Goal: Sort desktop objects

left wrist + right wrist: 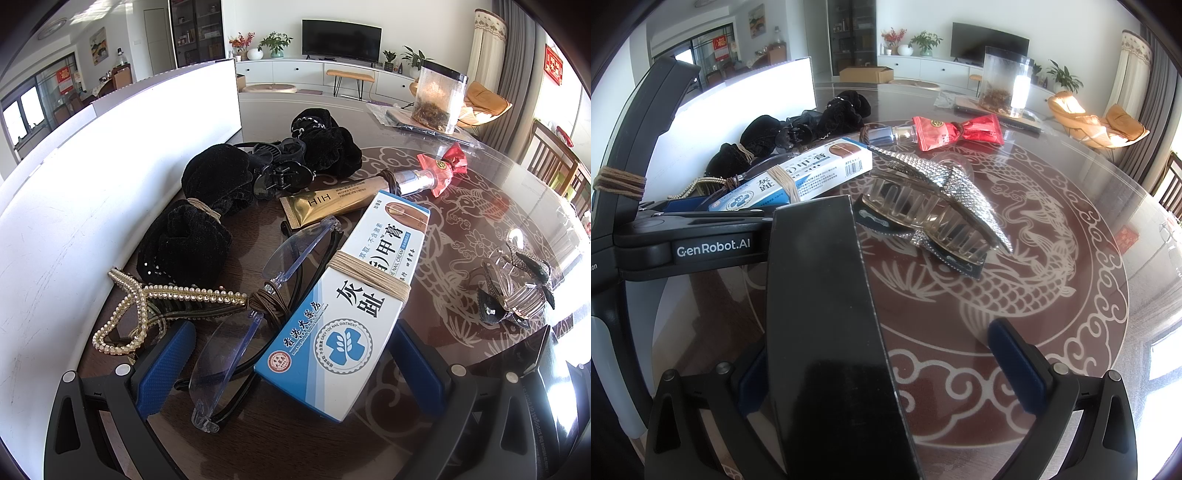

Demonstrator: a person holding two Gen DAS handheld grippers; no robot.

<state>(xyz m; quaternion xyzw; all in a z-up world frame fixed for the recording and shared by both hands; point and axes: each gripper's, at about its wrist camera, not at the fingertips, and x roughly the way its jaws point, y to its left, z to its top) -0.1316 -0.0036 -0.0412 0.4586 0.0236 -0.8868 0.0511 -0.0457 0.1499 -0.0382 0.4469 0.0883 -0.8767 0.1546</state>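
The left claw stands wide, its 2 blue-padded fingers either side of the near end of a white-and-blue nail ointment box. The box is wrapped with beige cord and lies tilted, its far end toward 1 o'clock; whether the pads touch it, I cannot tell. Under and beside the box at 9 o'clock lie clear rimless glasses, with a brown hair tie on them. At 10 o'clock a pearl hair claw clip rests by the white box wall. Beyond it sit black velvet scrunchies, a black plastic clip and a gold HIH cream tube. A red candy wrapper lies at the tube's cap end.

The right claw is also spread wide, with a long black box leaning against its left finger; the right finger stands well apart from it. Just past the black box's far end, at 12 o'clock, a rhinestone hair clip with clear teeth lies on the dragon-patterned glass surface. A clear jar stands far off at 1 o'clock.
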